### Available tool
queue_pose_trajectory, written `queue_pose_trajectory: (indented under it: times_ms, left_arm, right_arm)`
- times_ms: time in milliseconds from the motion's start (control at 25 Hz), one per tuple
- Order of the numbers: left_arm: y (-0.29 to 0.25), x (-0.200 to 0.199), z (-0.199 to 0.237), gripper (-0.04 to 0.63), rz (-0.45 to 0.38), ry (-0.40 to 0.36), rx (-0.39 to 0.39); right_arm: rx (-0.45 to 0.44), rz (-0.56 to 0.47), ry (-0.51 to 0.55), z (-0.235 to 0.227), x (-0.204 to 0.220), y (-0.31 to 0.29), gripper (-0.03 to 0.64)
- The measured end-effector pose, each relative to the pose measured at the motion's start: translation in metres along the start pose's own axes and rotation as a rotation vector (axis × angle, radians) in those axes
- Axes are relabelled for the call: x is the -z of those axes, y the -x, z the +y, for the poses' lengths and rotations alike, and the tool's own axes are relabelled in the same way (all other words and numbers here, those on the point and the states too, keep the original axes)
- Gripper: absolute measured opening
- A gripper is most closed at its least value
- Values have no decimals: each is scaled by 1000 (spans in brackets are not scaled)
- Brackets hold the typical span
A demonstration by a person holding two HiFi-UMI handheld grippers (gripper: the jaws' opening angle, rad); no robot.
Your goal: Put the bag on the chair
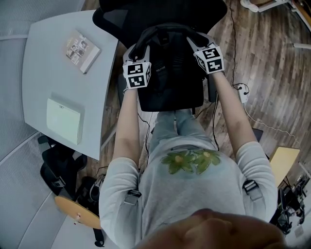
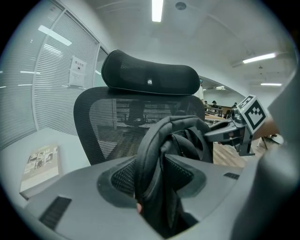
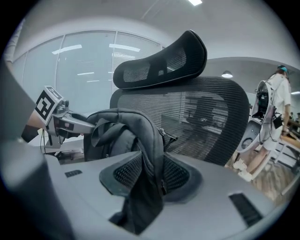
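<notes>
Head view: my left gripper (image 1: 140, 48) pinches the left strap (image 2: 152, 154) and my right gripper (image 1: 193, 40) pinches the right strap (image 3: 149, 140) of the black bag (image 1: 170, 82) (chair (image 1: 160, 12) back at twelve o'clock).

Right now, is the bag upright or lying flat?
Upright: bag hangs top-up by its straps from left gripper and right gripper. Resting on the chair: cannot tell.

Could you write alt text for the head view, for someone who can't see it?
Seen from above, a person holds a black bag over a black office chair with a left gripper and a right gripper, a bag strap between each one's jaws. A grey table with a book stands at the left.
</notes>
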State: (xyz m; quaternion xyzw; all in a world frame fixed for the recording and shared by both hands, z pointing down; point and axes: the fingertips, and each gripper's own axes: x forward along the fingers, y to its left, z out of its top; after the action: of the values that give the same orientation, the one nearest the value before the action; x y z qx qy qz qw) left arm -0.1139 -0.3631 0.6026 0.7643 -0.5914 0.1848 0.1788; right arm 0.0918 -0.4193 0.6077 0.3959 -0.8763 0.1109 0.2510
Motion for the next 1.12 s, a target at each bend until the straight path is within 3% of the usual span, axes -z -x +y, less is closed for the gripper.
queue_pose_trajectory:
  times_ms: [680, 1120]
  left_arm:
    - [-38, 0, 18, 204, 8, -9, -17]
    - [-45, 3, 25, 226, 60, 70, -28]
  right_arm:
    - [13, 52, -9, -21, 0, -35, 149]
    - [30, 65, -61, -24, 0, -37, 158]
